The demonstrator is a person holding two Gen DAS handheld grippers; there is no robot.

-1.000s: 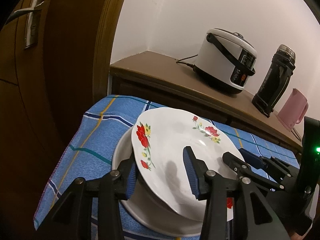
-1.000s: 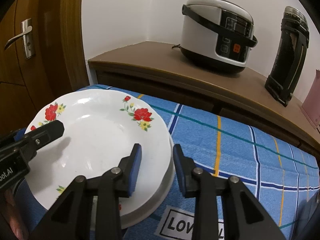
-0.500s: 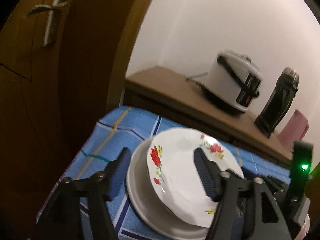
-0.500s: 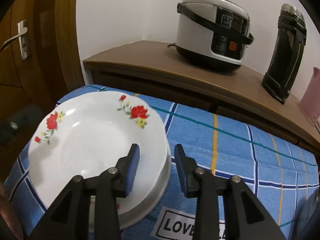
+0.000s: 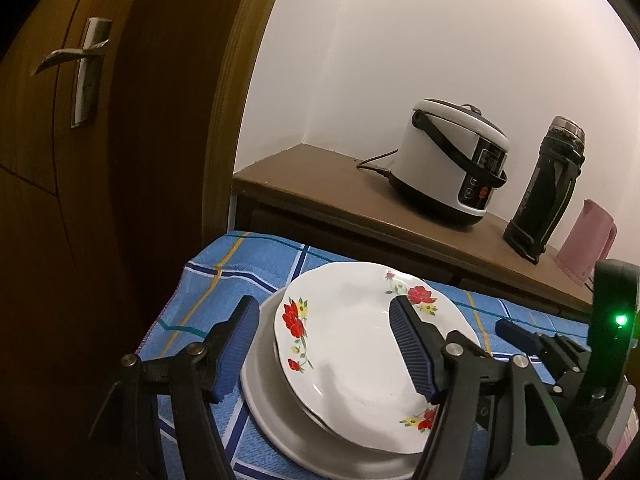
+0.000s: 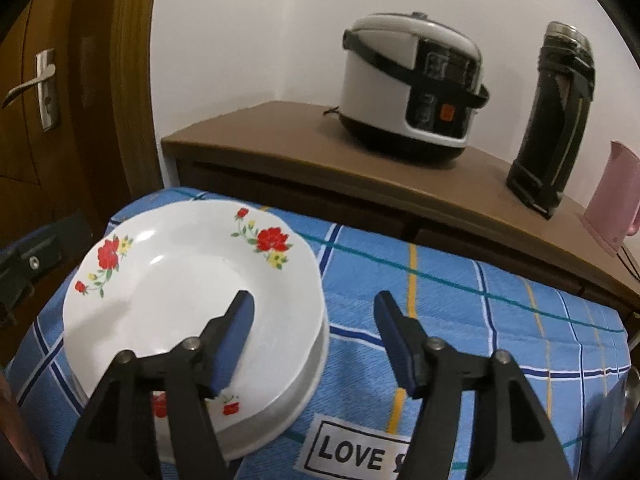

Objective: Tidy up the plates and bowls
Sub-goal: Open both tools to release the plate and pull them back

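Note:
A white plate with red flowers (image 5: pixel 352 352) lies on a larger plain white plate (image 5: pixel 260 396) on the blue checked cloth. My left gripper (image 5: pixel 326 348) stands open just above it, one finger outside the left rim and one over the middle. In the right wrist view the flowered plate (image 6: pixel 180 280) and the plate under it (image 6: pixel 308 376) sit at lower left. My right gripper (image 6: pixel 316 336) straddles their right rim with its jaws opening and the pads clear of the plate. The left gripper's tip (image 6: pixel 32 256) shows at the left edge.
Behind the table a wooden sideboard (image 6: pixel 280 128) carries a rice cooker (image 6: pixel 408 88), a black flask (image 6: pixel 556 120) and a pink jug (image 6: pixel 612 204). A brown door with a metal handle (image 5: pixel 80 64) is close on the left. The cloth (image 6: pixel 480 320) has bare room to the right.
Both grippers have let go of the flowered plate's rim and opened wide. The plate, tilted a second ago, now lies flat on the lower plate. The left gripper has drawn back slightly.

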